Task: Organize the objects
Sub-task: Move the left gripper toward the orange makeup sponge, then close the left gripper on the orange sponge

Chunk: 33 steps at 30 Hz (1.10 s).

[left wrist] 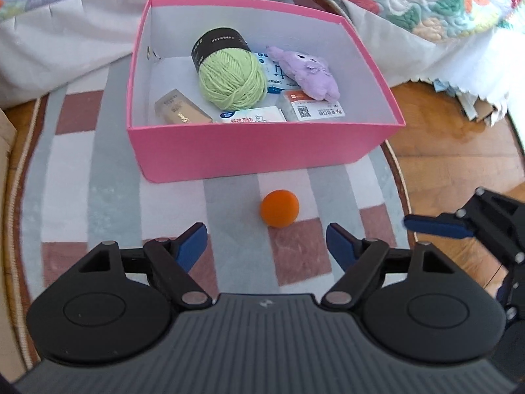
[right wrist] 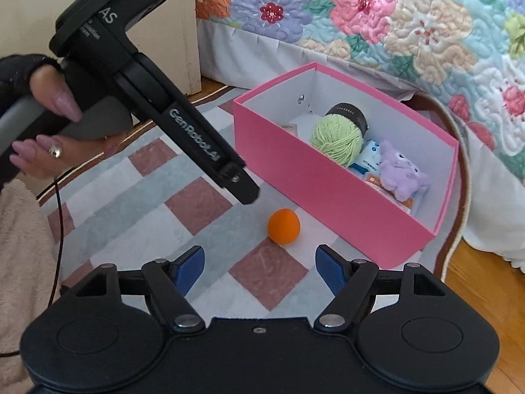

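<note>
Both grippers' jaws wide apart and empty near orange ball (left wrist: 279, 208); packets half hidden in pink box (left wrist: 262, 151).

Black gripper (left wrist: 266, 236) w/ blue pads (left wrist: 192, 244); hand (right wrist: 49, 131) w/ ring, dark sleeve.

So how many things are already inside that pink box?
6 that I can see in the pink box: green yarn, purple plush toy, tan box, and three packets. More may hide underneath.
</note>
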Each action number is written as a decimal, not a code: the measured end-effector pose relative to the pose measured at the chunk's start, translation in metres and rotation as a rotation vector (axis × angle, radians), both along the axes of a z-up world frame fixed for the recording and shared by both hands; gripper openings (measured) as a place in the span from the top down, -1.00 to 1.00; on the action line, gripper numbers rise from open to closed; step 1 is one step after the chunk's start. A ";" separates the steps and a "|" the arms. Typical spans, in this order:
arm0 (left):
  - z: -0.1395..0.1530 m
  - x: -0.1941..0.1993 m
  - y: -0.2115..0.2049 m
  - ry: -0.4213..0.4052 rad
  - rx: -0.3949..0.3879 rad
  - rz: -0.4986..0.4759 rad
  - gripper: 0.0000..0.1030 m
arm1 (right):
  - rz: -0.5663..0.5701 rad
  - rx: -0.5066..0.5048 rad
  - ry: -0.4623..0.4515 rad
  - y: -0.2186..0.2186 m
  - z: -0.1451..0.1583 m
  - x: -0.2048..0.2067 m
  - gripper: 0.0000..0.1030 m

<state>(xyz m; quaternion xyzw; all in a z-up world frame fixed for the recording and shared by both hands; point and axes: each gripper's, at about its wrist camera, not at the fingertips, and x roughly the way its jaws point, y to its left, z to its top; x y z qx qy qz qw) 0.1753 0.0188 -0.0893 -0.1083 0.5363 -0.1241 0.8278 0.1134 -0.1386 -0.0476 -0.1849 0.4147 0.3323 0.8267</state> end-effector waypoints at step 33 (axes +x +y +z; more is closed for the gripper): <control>-0.083 0.018 -0.008 -0.122 -0.224 -0.004 0.36 | -0.268 0.093 -0.044 0.015 -0.121 0.055 -0.50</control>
